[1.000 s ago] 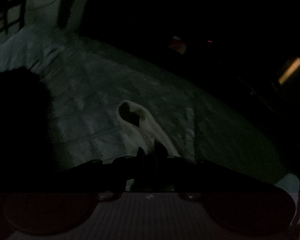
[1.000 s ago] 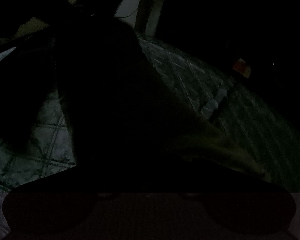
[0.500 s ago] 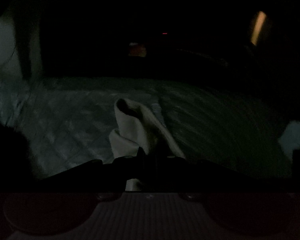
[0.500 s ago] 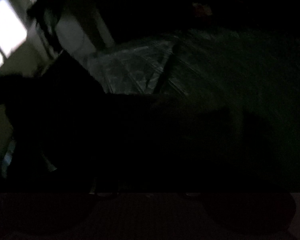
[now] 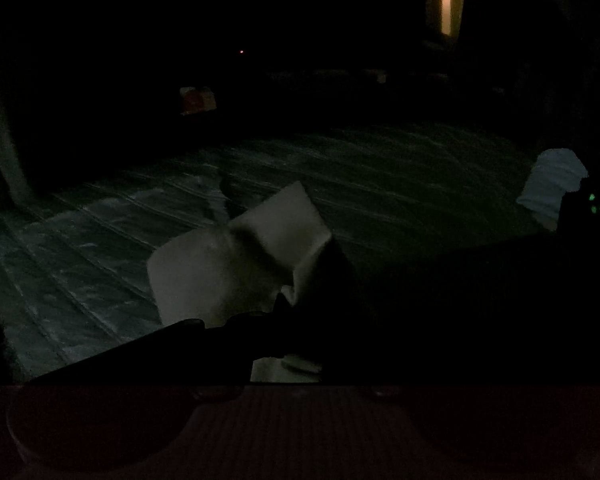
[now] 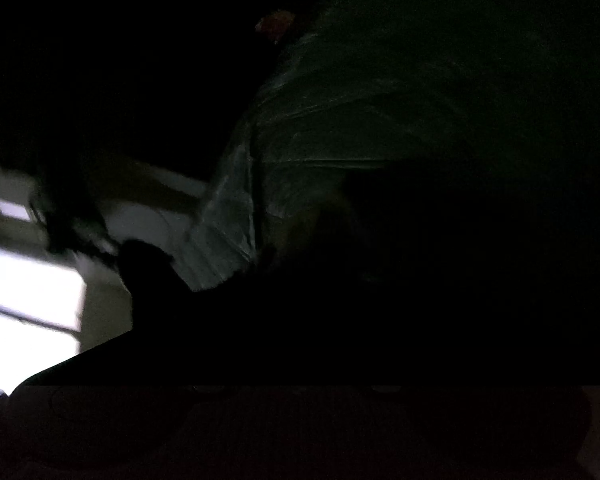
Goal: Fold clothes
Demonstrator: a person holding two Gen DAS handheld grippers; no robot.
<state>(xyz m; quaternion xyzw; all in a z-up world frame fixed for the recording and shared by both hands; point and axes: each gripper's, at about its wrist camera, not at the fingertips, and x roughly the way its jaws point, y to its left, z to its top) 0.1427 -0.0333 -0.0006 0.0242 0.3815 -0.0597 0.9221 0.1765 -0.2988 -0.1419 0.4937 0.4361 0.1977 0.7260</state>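
The room is very dark. In the left wrist view a pale cloth garment [image 5: 236, 264] hangs folded from my left gripper [image 5: 288, 308], whose dark fingers are shut on its near edge, above a quilted bed cover [image 5: 100, 248]. In the right wrist view my right gripper shows only as a black mass at the bottom; its fingers cannot be made out. A dark cloth [image 6: 420, 260] fills the lower right there, over the quilted cover [image 6: 236, 216].
A pale pillow or bundle [image 5: 552, 184] lies at the right edge of the bed. A small reddish box [image 5: 196, 100] sits beyond the bed. A lit window [image 6: 32, 292] shows at the left. A dim lamp [image 5: 448, 0] glows far back.
The left gripper has swung right and the pale garment has unfurled wider. The right wrist view has rolled; the window now sits low on the left.
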